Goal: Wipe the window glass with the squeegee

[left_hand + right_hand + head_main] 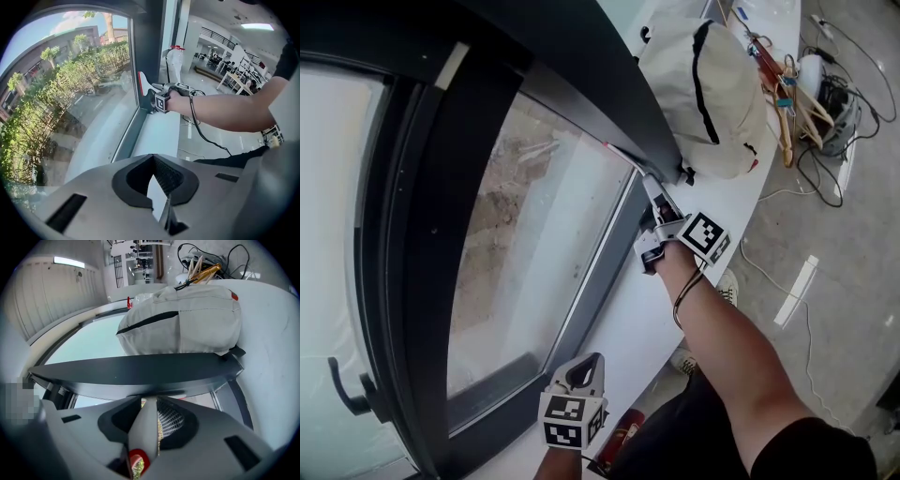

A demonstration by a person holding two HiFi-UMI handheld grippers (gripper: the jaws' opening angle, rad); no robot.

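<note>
The window glass (534, 225) fills the left of the head view inside a dark frame (581, 103). My right gripper (659, 220) is shut on the white handle of the squeegee (649, 192), whose blade reaches up against the frame at the pane's far corner. In the right gripper view the handle (144, 437), with its red-ringed end, sits clamped between the jaws of the right gripper (150, 427). The left gripper view shows the squeegee (142, 86) by the glass (70, 93). My left gripper (586, 367) hovers over the white sill (628, 319), shut and holding nothing.
A white bag (712, 94) lies on the sill beyond the squeegee, with wooden hangers (787, 103) and cables (825, 141) behind it. A black window handle (347, 394) sticks out at lower left. A dark frame bar (140, 371) crosses just ahead of the right gripper.
</note>
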